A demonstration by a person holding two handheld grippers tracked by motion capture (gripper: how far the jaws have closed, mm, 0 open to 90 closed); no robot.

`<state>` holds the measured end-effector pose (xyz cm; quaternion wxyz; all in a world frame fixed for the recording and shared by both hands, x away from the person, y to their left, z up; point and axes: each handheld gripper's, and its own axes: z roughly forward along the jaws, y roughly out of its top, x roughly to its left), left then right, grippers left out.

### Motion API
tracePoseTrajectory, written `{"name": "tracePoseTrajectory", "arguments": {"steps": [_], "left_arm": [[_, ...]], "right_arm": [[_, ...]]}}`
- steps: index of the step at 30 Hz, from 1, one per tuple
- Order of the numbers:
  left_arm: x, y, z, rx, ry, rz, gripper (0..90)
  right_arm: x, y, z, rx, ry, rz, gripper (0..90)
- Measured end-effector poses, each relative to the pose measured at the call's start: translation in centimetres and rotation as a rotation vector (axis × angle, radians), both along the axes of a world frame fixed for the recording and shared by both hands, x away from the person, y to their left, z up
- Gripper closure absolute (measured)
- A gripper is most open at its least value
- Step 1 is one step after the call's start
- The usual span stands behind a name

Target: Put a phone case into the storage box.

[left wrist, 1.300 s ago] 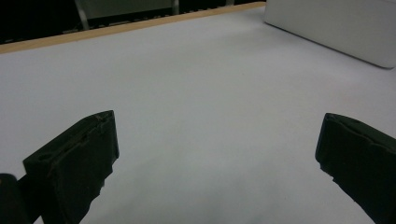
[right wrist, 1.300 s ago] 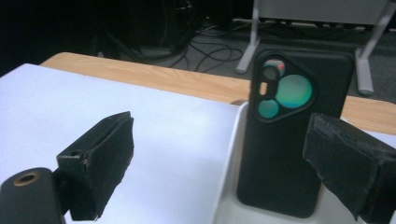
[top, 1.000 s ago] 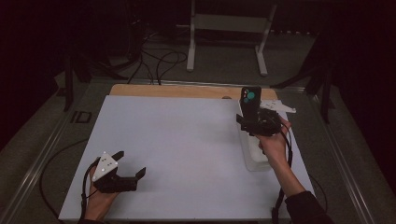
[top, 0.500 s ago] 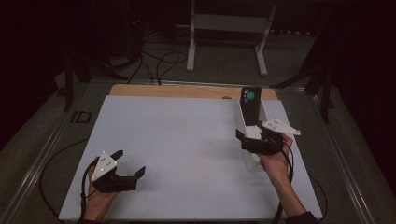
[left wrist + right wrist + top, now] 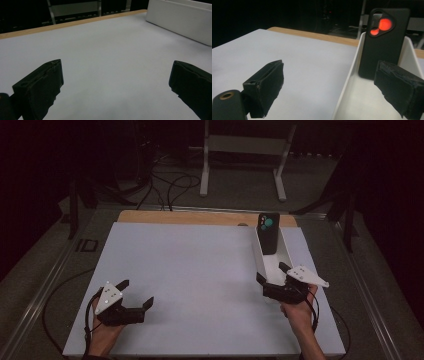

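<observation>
Left gripper (image 5: 137, 295) near table edge, jaws spread over bare white table (image 5: 200, 280), right gripper (image 5: 272, 272) jaws spread and empty at near end of white tray (image 5: 286, 251), black phone (image 5: 268, 232) upright against tray's far end.

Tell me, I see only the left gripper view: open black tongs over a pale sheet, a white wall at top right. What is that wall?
Observer: It is the side of a long white tray at the table's right.
Operator: Anything in it?
Observer: A black phone stands upright, leaning on the far end wall, camera bump facing us.
Operator: Where are the right tongs?
Observer: The right tongs sit open at the tray's near end, one jaw outside the wall, one inside, short of the phone.
</observation>
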<state>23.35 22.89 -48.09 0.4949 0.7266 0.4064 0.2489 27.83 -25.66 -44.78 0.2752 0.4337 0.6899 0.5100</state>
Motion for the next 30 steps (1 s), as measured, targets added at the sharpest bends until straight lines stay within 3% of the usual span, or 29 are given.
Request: {"name": "tracePoseTrajectory", "arguments": {"steps": [4, 7, 19, 30], "left_arm": [[0.0, 0.1, 0.1, -0.008, -0.009, 0.005, 0.2], [-0.1, 0.2, 0.1, -0.005, -0.014, 0.005, 0.2], [-0.4, 0.2, 0.1, -0.014, -0.036, 0.011, 0.2], [-0.3, -0.2, -0.1, 0.008, -0.032, 0.000, 0.2]], "right_arm": [[-1.0, -0.1, -0.7, -0.016, -0.028, 0.037, 8.8], [-1.7, 0.0, -1.0, -0.071, -0.059, 0.035, 8.8], [-3.6, -1.8, -2.5, -0.017, -0.074, 0.027, 8.8], [-3.4, -2.0, -3.0, -0.025, -0.064, 0.026, 8.8]]}}
